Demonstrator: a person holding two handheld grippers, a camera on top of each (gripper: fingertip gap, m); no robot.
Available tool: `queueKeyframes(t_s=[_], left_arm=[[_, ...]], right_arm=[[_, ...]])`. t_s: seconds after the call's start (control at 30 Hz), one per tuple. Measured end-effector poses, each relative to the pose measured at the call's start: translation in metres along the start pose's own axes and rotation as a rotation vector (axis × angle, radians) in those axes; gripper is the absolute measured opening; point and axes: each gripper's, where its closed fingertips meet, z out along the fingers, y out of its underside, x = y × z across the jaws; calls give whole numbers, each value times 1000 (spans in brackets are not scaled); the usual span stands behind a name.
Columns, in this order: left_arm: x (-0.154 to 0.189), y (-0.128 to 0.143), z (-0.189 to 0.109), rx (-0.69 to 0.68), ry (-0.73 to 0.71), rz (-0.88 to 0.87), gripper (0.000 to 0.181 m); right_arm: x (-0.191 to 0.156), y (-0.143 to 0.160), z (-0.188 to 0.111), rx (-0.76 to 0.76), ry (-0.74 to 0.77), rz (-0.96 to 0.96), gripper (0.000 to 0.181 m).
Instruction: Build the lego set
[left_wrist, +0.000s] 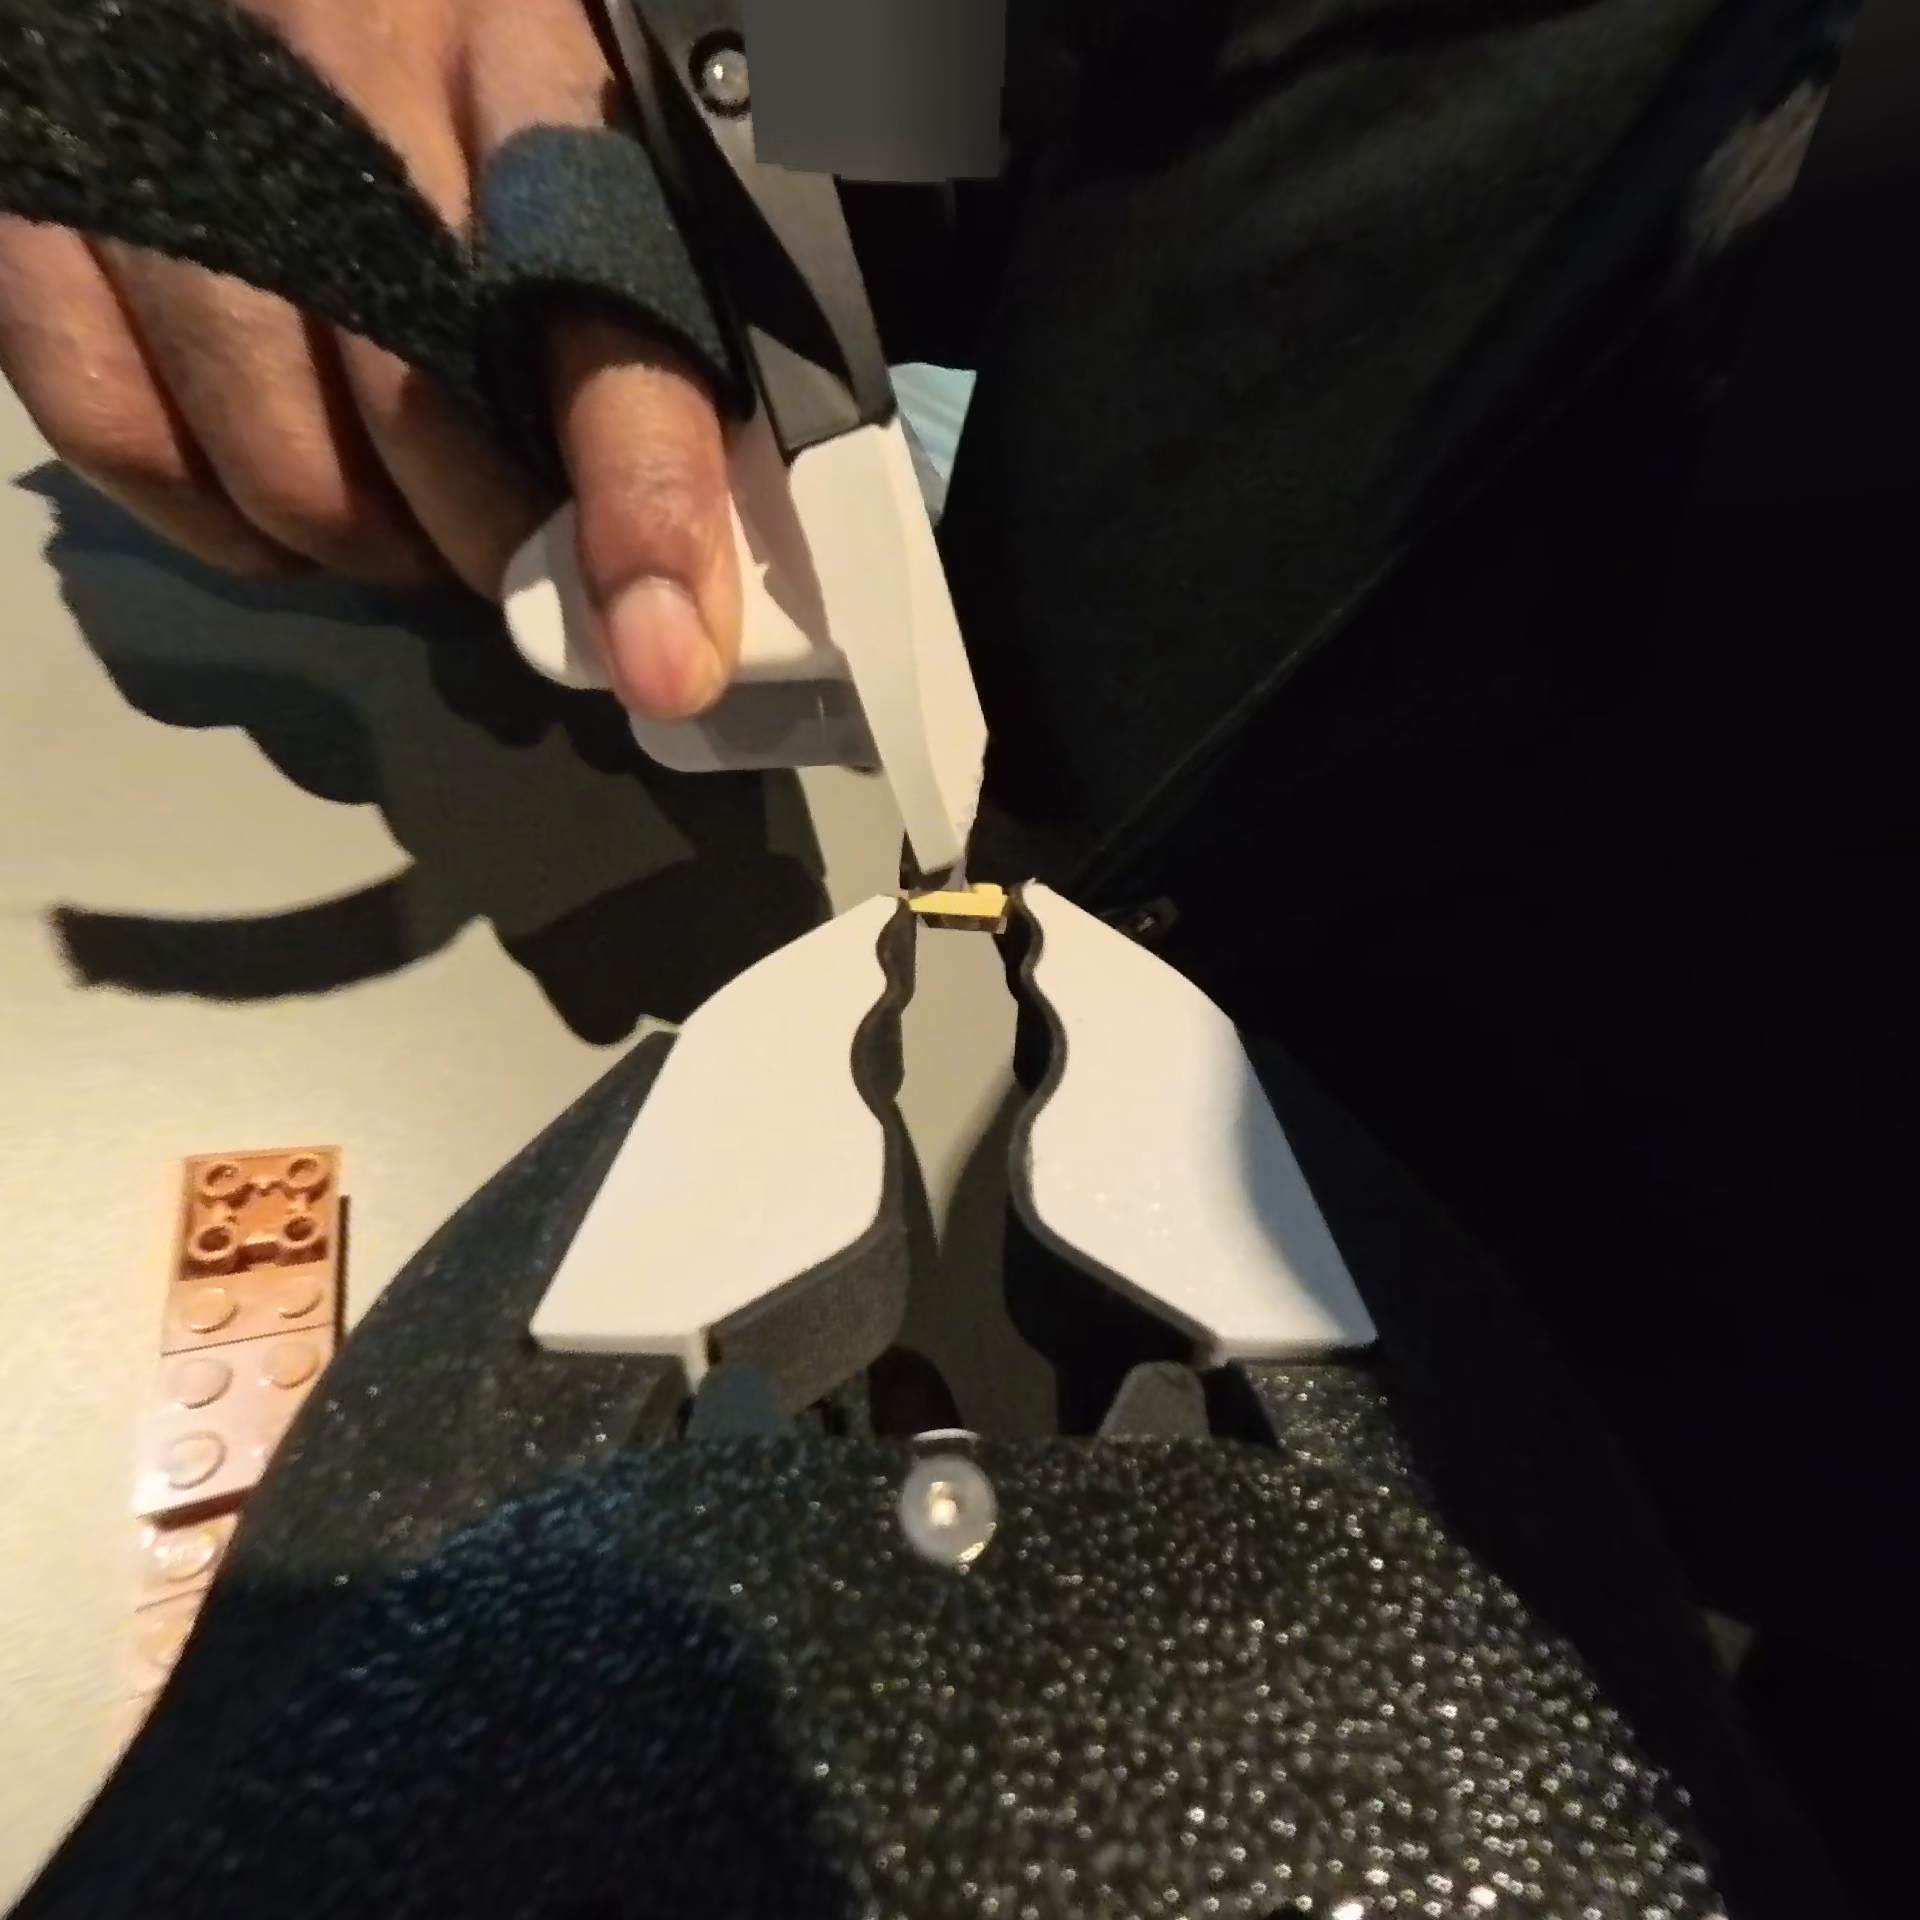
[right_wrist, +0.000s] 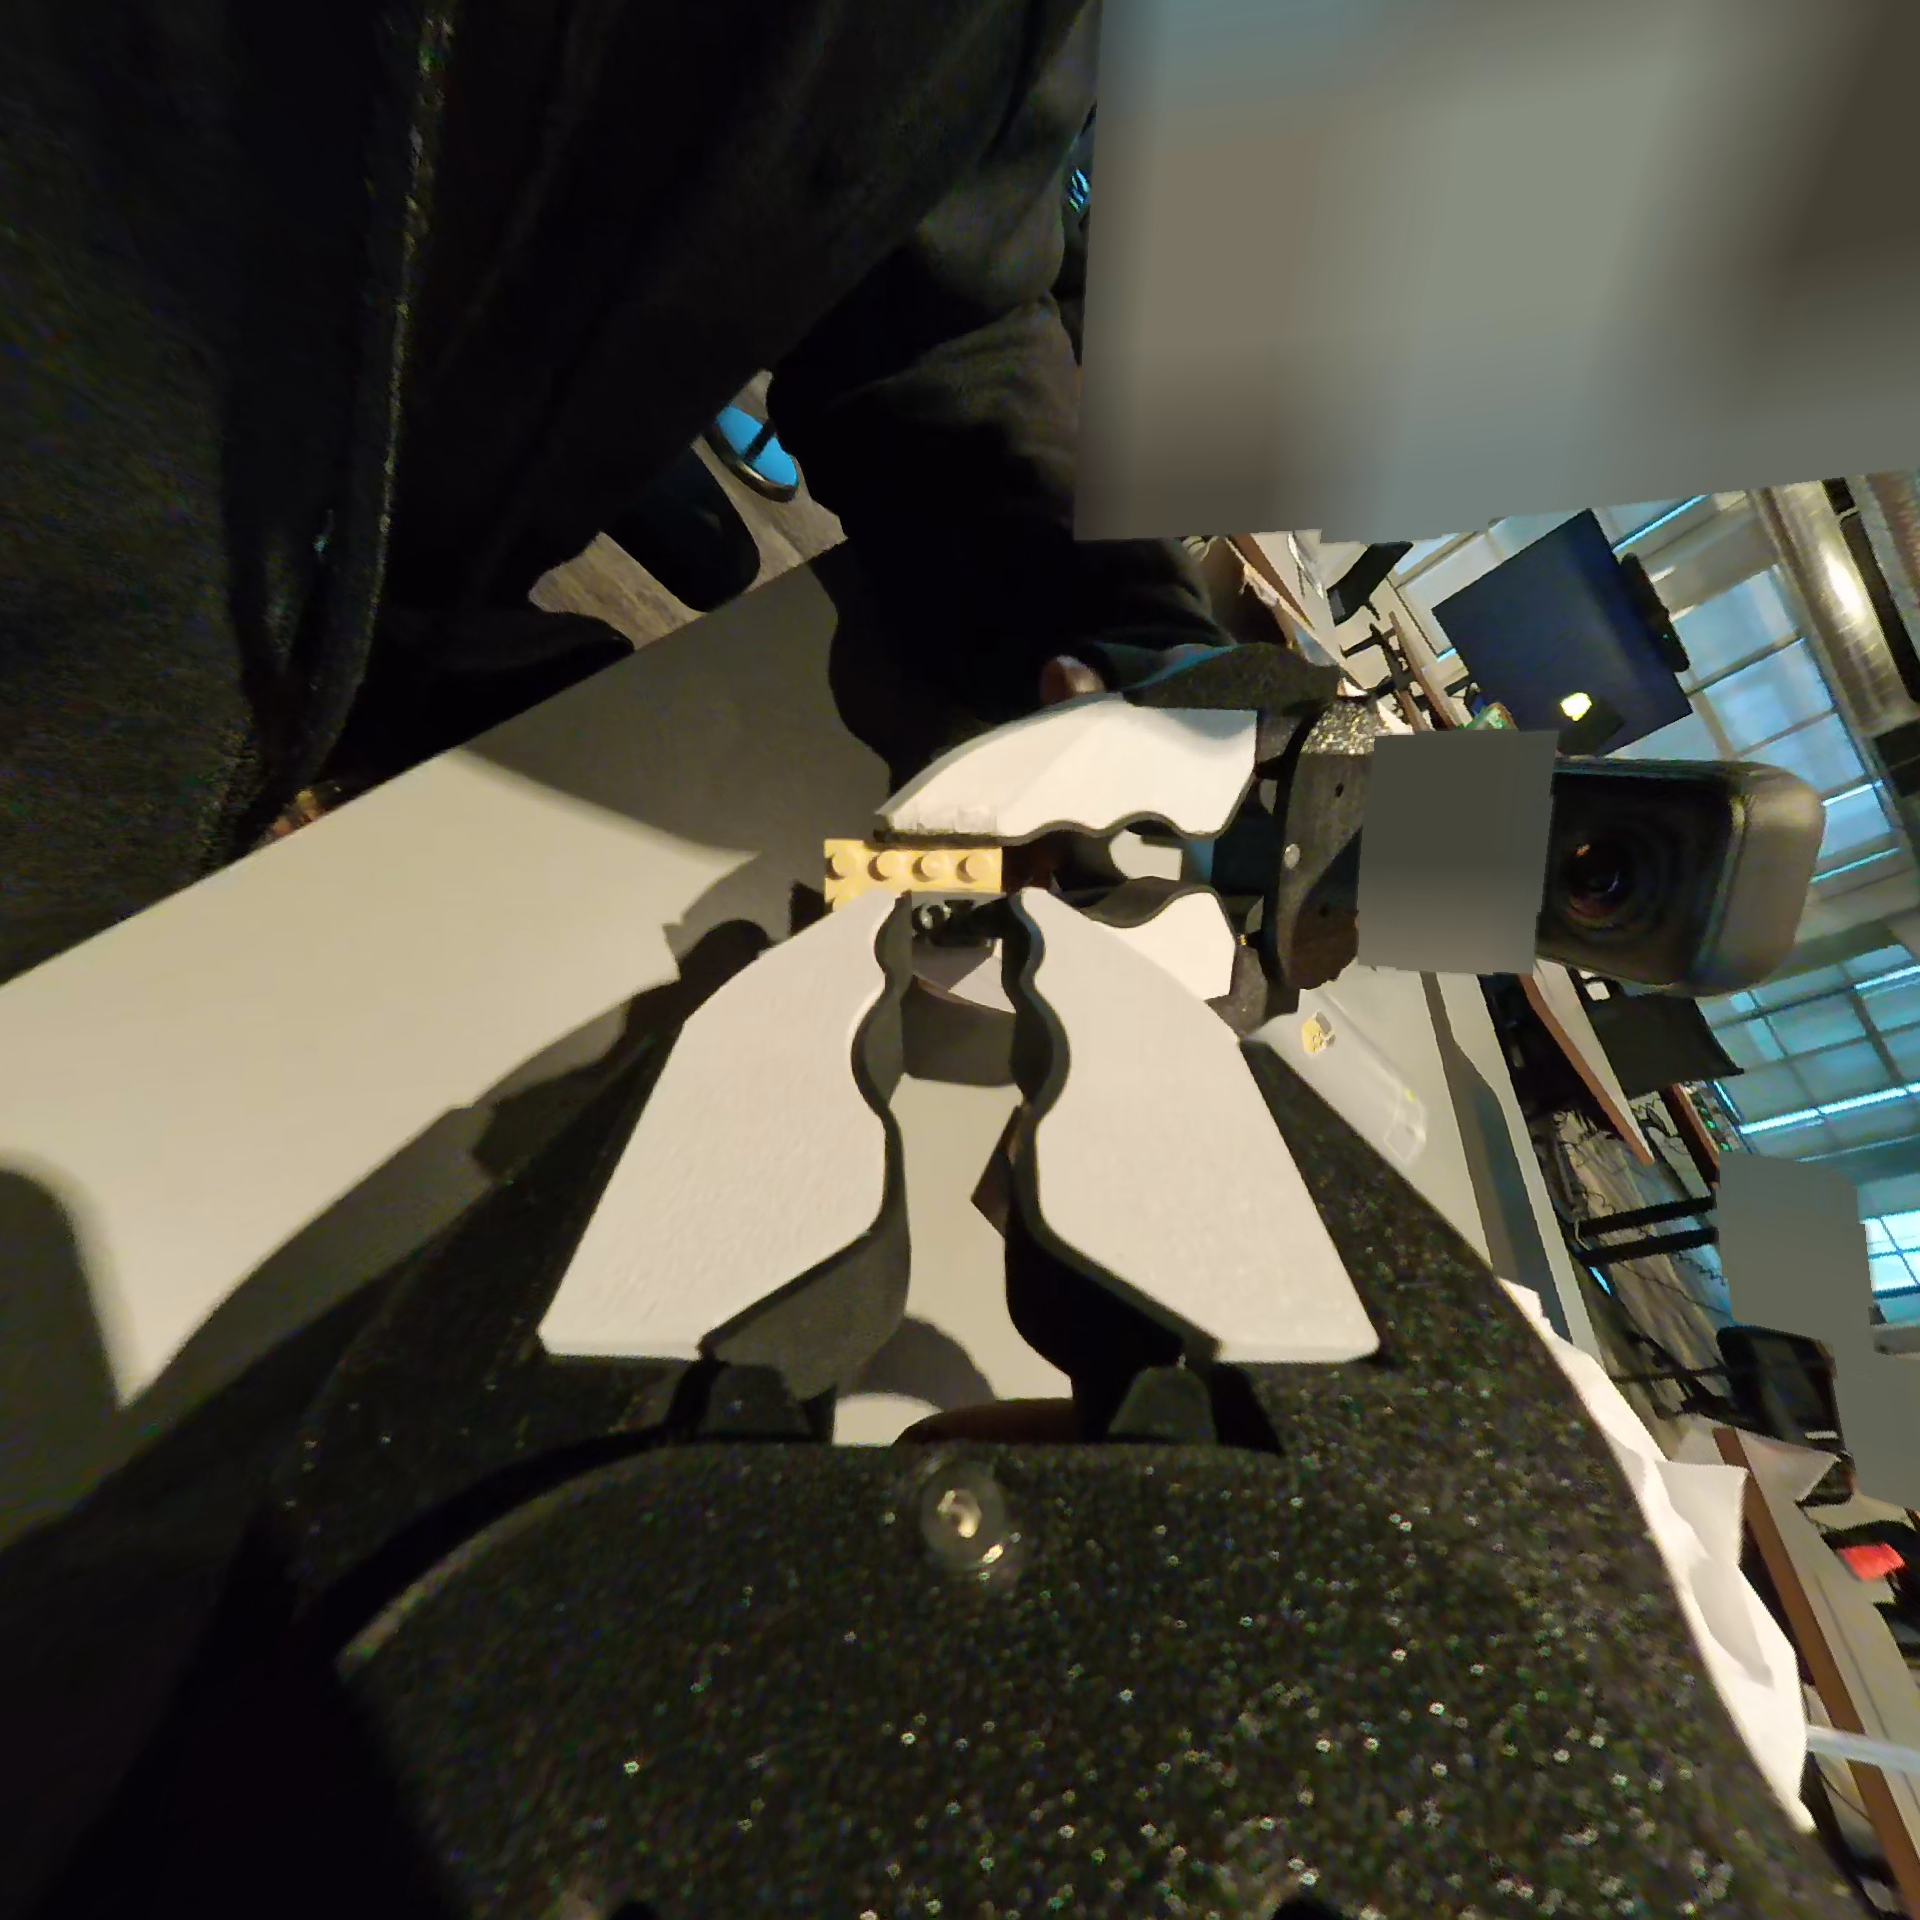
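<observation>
My left gripper (left_wrist: 961, 906) is shut on a tan studded plate (left_wrist: 956, 906), held in the air above the white table (left_wrist: 208, 1039). In the right wrist view the tan plate (right_wrist: 914, 868) lies level, its right end clamped in the left gripper (right_wrist: 971, 862). My right gripper (right_wrist: 956, 914) meets the plate from below, its tips closed around a small black piece (right_wrist: 940, 920) against the plate's underside. In the left wrist view the right gripper (left_wrist: 935, 857) comes down from above, held by a hand (left_wrist: 644, 582), its tip touching the plate.
A stack of copper-brown plates (left_wrist: 249, 1299) lies on the table at the lower left. A small yellow piece (right_wrist: 1317, 1034) and white papers (right_wrist: 1662, 1507) lie at the right. The person's dark clothing (left_wrist: 1455, 623) is close behind both grippers. The tips of both grippers are at nearly the same place.
</observation>
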Motion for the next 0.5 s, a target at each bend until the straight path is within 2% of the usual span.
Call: queueKeyframes(t_s=[0.23, 0.37, 0.5], left_arm=[[-10, -1, -6, 34, -56, 7, 16], [-13, -4, -5, 48, -79, 20, 16], [-15, -9, -8, 66, -118, 53, 15]], right_arm=[[6, 9, -1, -53, 12, 55, 17], [8, 11, -2, -49, 8, 153, 35], [11, 14, -4, -48, 11, 225, 45]])
